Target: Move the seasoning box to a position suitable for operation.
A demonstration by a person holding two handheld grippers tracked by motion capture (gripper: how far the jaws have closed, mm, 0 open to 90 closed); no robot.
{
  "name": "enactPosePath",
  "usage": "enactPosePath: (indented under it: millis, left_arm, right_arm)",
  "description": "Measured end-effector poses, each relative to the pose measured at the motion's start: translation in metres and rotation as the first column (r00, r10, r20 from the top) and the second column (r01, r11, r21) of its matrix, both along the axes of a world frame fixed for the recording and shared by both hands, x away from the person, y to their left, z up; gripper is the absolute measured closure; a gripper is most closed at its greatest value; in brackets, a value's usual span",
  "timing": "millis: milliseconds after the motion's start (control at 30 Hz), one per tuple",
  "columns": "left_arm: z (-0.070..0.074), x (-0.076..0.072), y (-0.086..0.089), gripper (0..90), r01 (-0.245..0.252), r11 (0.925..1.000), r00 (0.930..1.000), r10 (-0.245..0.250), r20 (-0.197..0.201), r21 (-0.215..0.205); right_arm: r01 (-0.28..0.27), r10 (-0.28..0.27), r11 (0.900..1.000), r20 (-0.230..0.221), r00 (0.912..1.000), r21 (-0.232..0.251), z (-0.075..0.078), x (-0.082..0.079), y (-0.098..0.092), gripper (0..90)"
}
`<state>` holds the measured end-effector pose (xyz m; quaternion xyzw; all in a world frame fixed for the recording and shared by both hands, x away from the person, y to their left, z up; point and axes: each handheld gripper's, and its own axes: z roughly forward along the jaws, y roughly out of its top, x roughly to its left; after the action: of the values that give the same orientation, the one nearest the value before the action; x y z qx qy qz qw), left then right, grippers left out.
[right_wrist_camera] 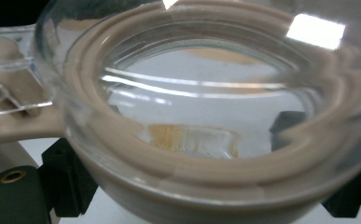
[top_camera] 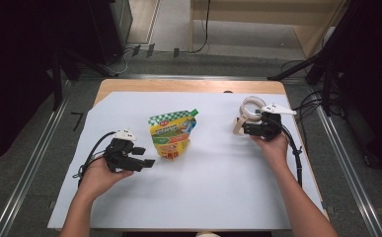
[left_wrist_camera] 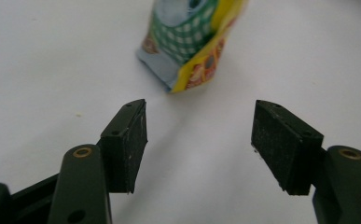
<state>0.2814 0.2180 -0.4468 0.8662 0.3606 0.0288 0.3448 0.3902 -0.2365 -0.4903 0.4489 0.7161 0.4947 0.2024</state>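
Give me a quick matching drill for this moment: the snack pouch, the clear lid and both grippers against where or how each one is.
Things:
1. snack pouch
2. clear lid with beige ring
3. left gripper
4. right gripper

States:
A. shut around a round rim, at the right side of the white sheet
B. lying at the middle of the white sheet, untouched
C. open, nothing between its fingers, aimed at the pouch
D. held off the sheet

Pairs: 1-B, 2-D, 3-C, 4-A
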Motion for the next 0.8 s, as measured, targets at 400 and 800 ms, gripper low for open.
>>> enactPosePath:
  millis: [400, 800]
  left_arm:
    - [0.010, -0.012, -0.016, 49.9, 0.122, 0.9922, 0.9924, -0.121, 0.024, -0.027]
    - [0.013, -0.015, -0.047, 48.8, 0.207, 0.9770, 0.9777, -0.206, 0.042, -0.049]
  right_arm:
    - [-0.059, 0.059, 0.997, -0.006, 0.9982, -0.042, 0.015, -0.053, 0.001, 12.2]
    - [-0.129, 0.126, 0.990, -0.041, 0.9911, -0.065, 0.009, -0.092, 0.018, 12.2]
